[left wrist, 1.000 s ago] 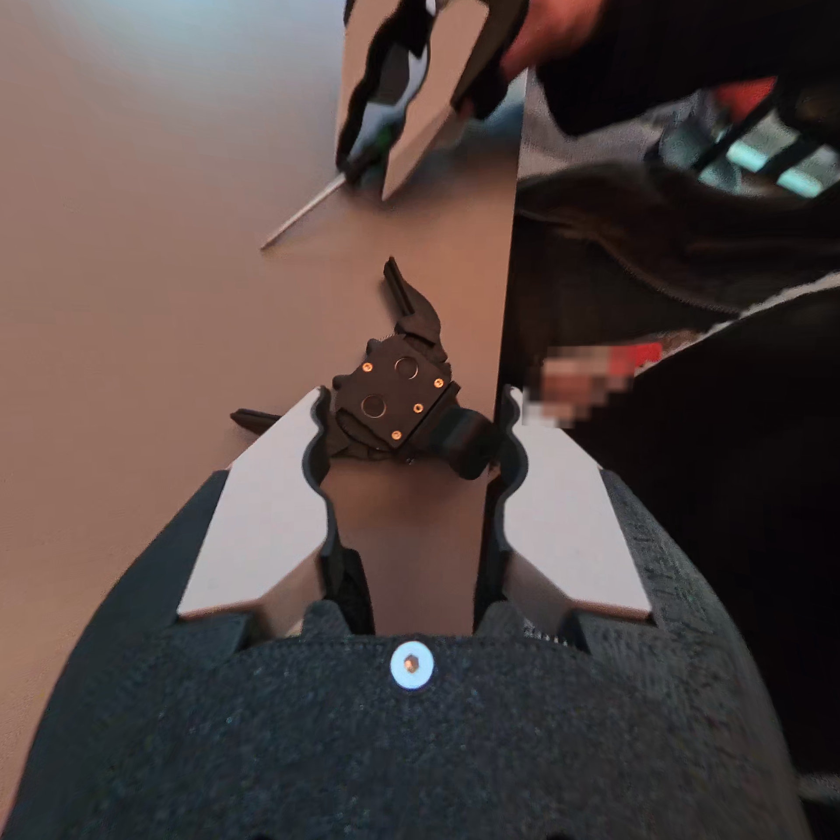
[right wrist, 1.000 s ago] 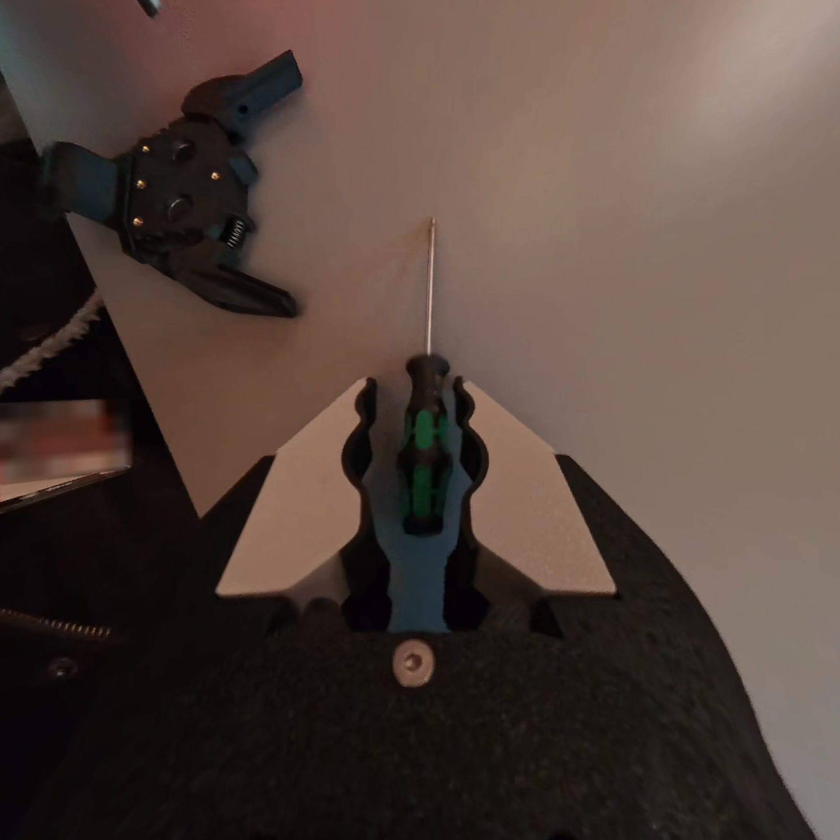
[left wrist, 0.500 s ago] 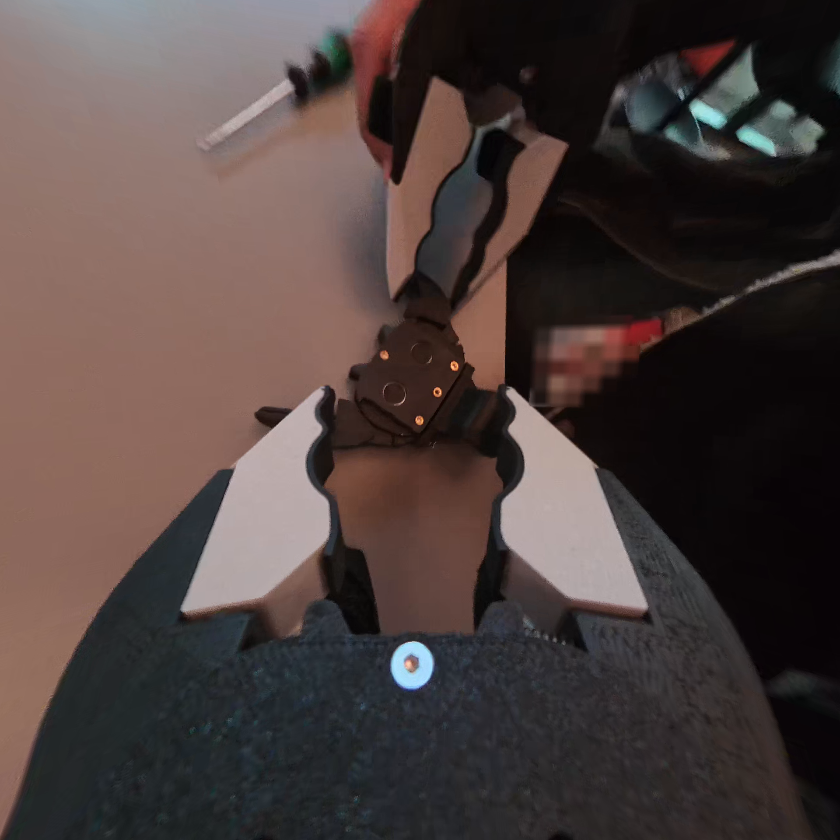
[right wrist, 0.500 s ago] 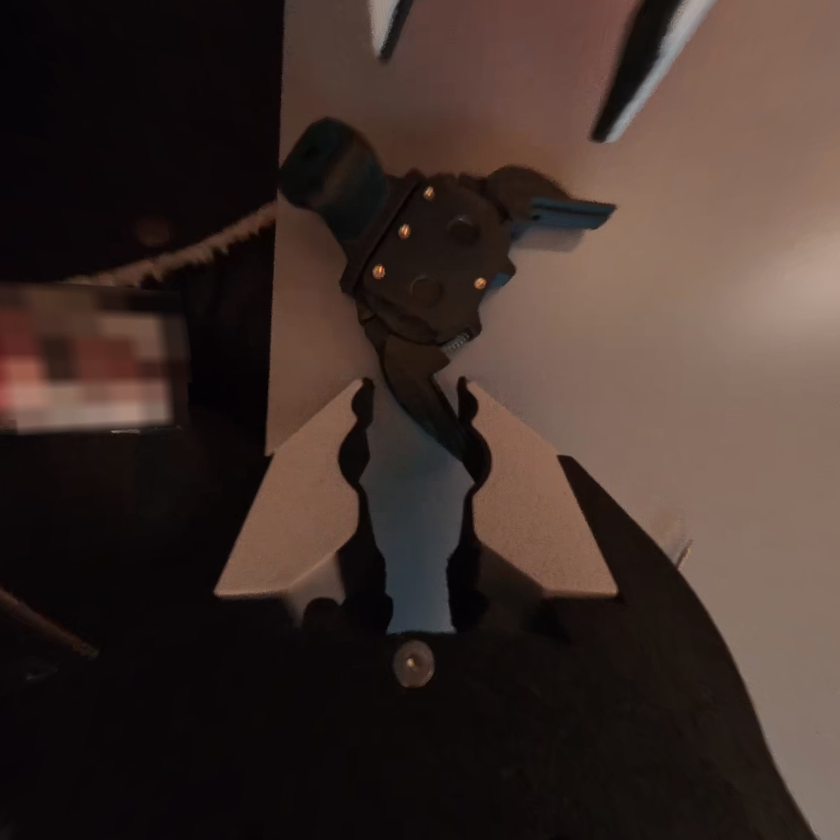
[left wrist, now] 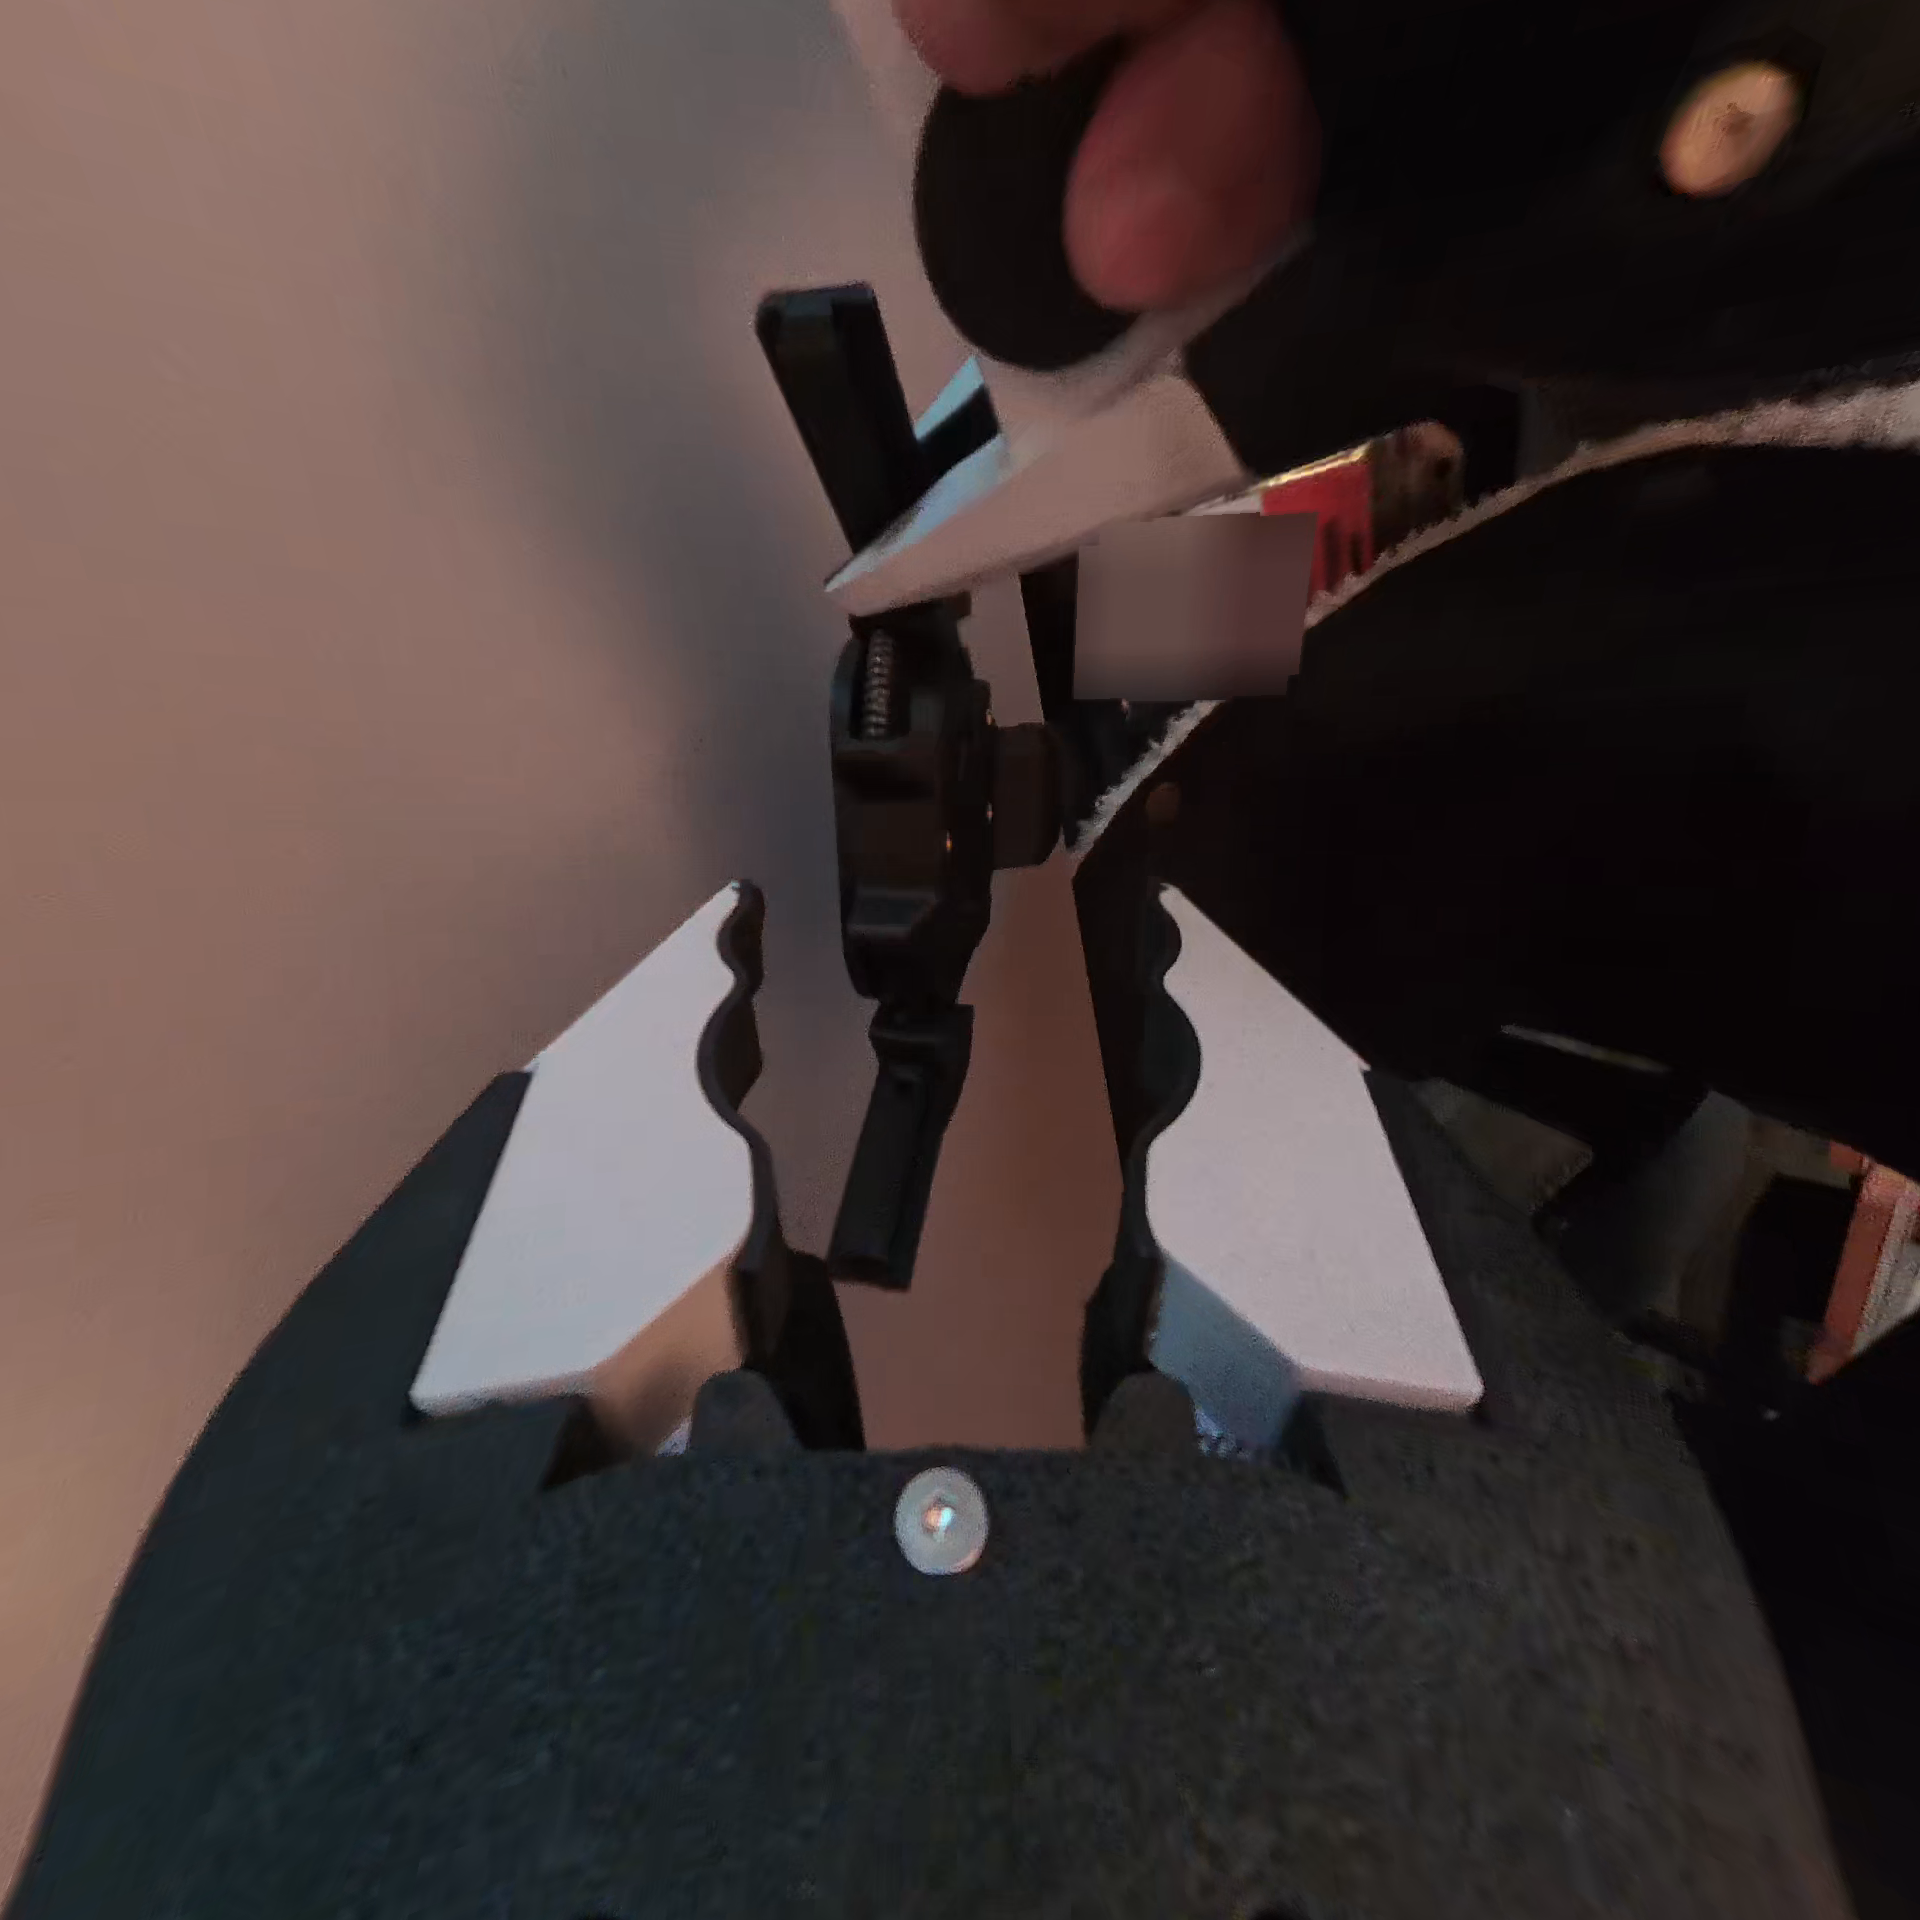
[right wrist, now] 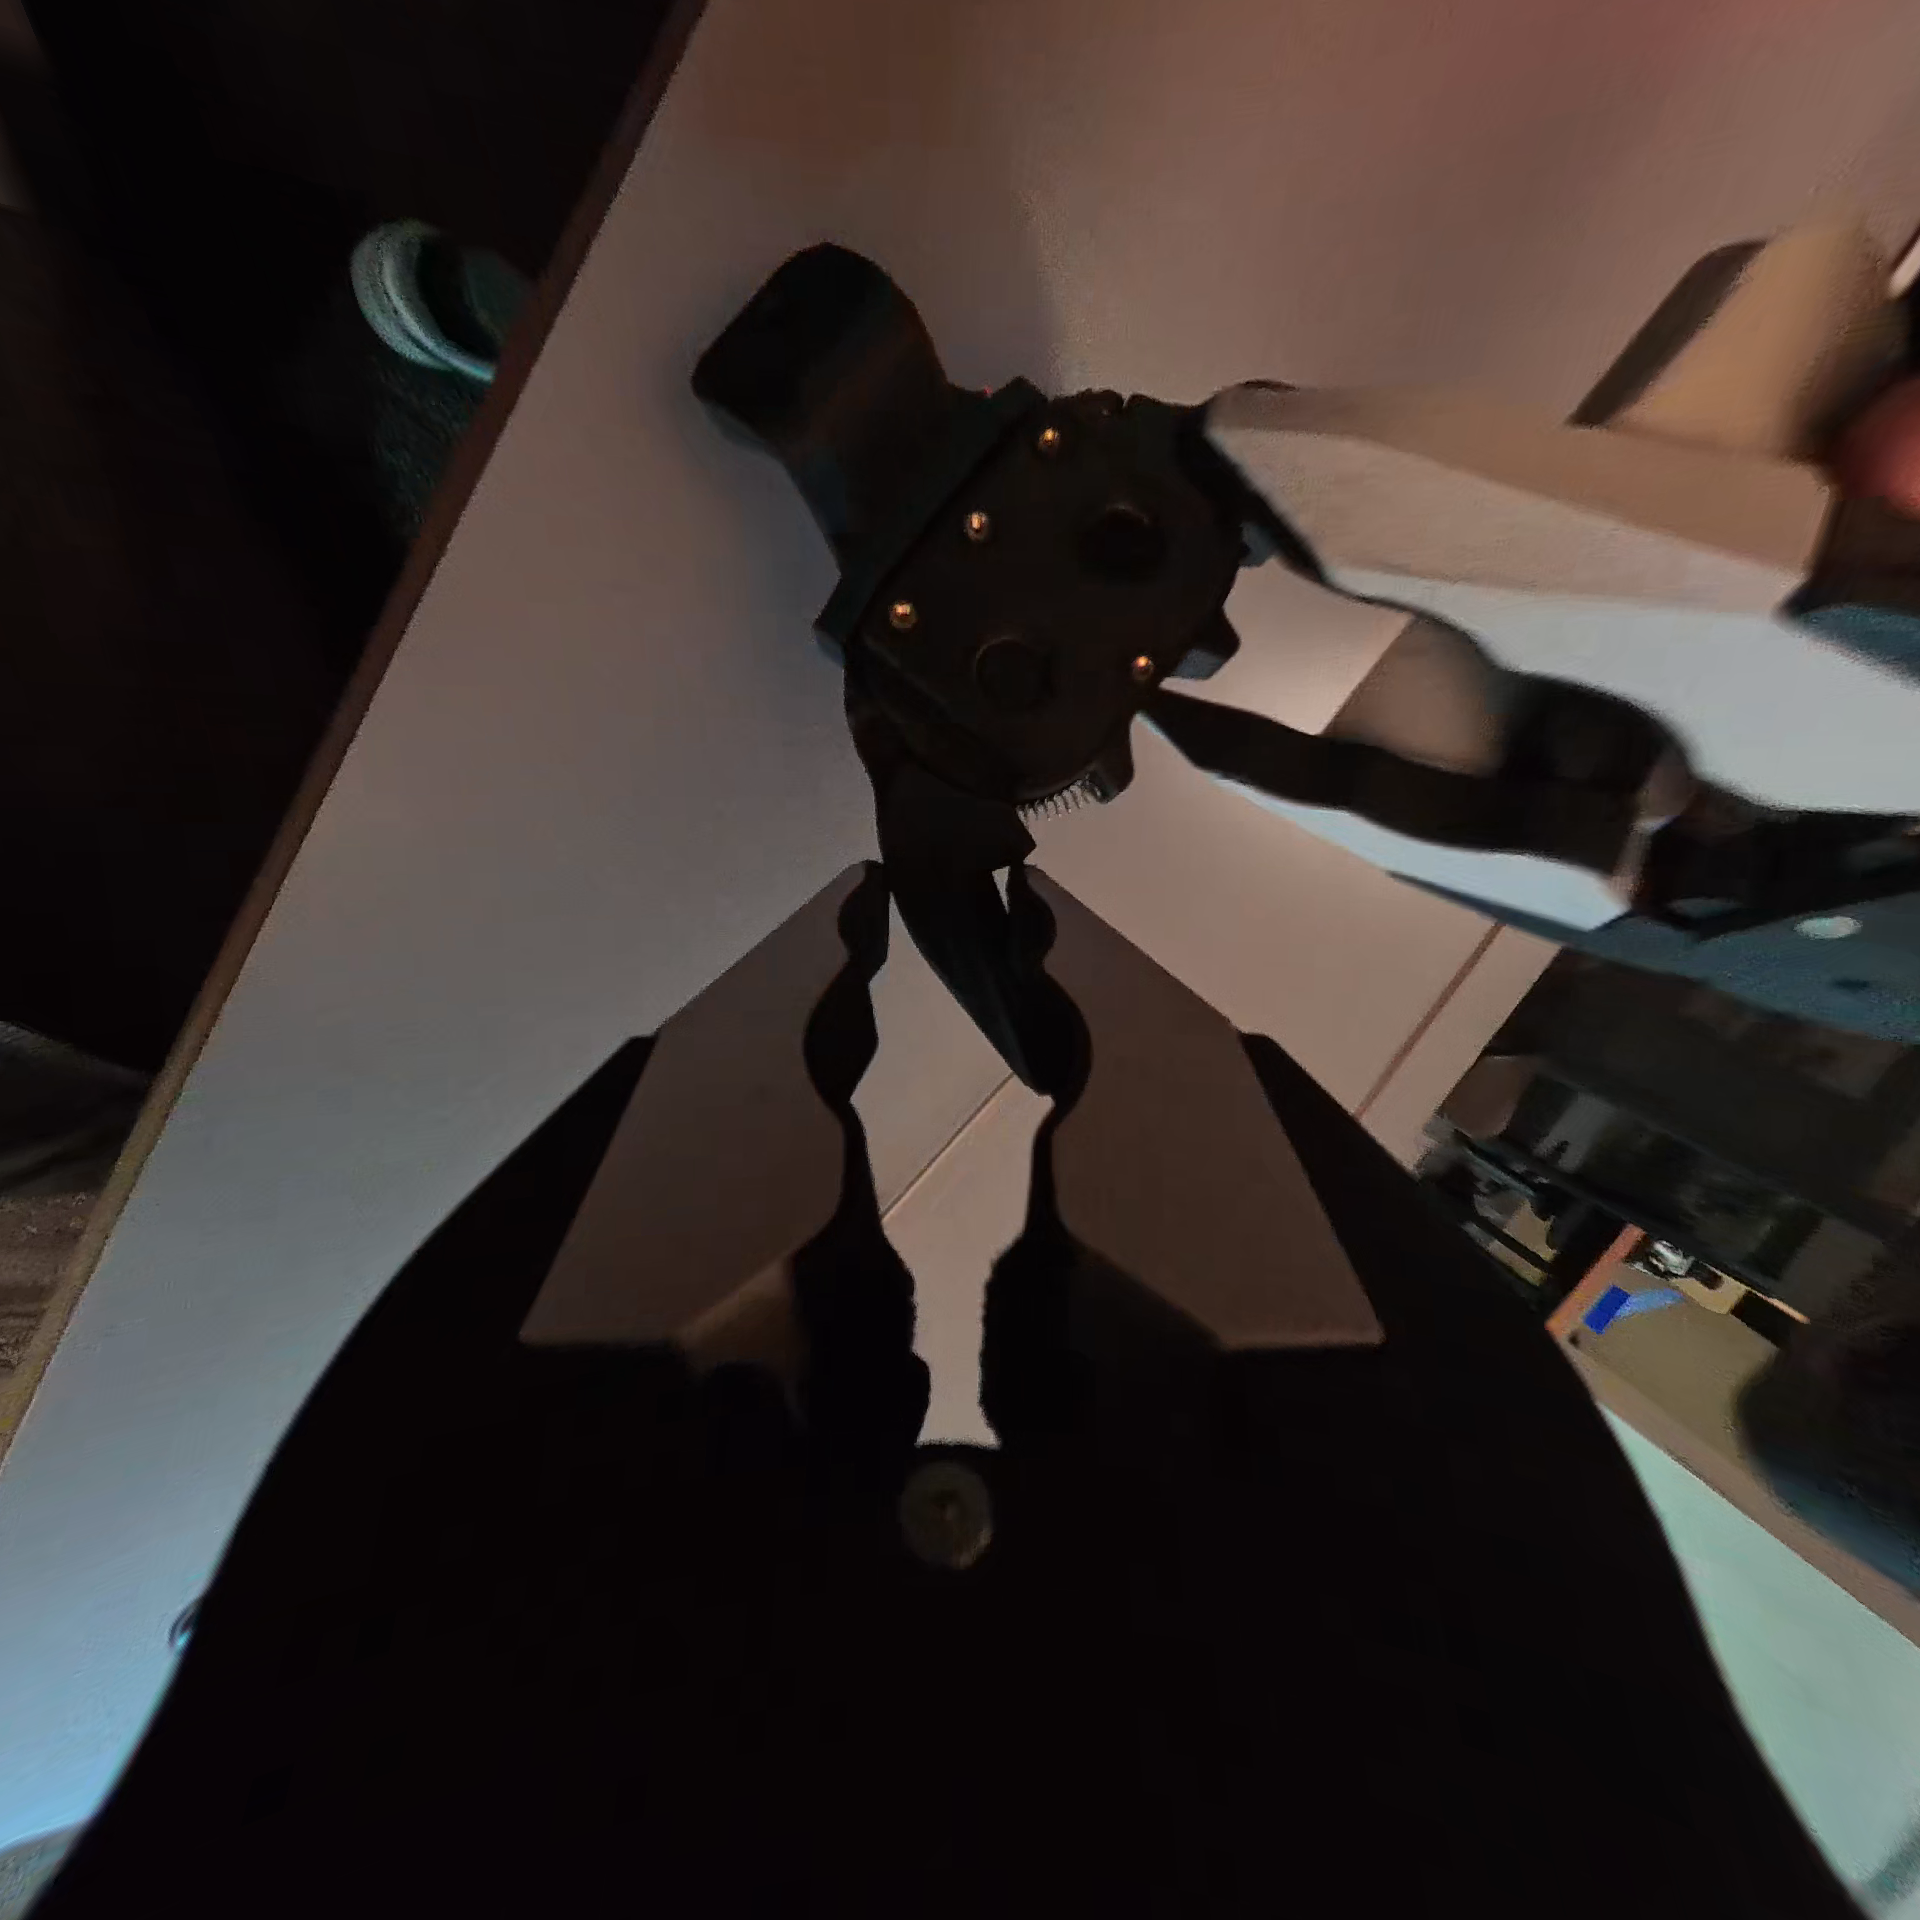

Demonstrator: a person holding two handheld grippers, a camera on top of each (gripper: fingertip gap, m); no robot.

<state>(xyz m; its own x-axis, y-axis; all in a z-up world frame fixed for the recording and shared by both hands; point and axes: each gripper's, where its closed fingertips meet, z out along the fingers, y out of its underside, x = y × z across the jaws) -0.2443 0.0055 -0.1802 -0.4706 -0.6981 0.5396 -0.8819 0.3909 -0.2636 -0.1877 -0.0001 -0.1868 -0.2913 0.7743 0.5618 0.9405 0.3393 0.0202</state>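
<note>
— Between the fingers of the left claw (left wrist: pixel 948 896), what sits there?

— One thin lever (left wrist: pixel 894 1174) of a black mechanism (left wrist: pixel 909 800). That claw is spread wide, and the lever hangs in the gap, nearer its left finger, touching neither pad as far as I can see.

— And the body of the mechanism?

— Just ahead of the left claw's tips, edge-on, with a small coil spring (left wrist: pixel 878 686) showing near its top. Beyond it another flat black arm (left wrist: pixel 831 416) sticks up and away. Pale worktop (left wrist: pixel 312 623) fills everything to the claw's left.

— What is past that?

— A person's hand (left wrist: pixel 1143 135) on the other tool, whose white finger crosses over the far end of the mechanism.

— So the right claw (right wrist: pixel 943 883)?

— Its fingers are pressed in on a tapering black handle (right wrist: pixel 977 966) of the same mechanism, pinching it between the tips. That view is dim, so I'd say it probably grips firmly, not certainly. Straight ahead of that claw is the round body with four brass screws (right wrist: pixel 977 525); a stubby knob (right wrist: pixel 821 353) juts ahead and to its left. To its right, the left claw straddles the thin lever.

— Does the mechanism rest on the worktop?

— I cannot tell.
</note>
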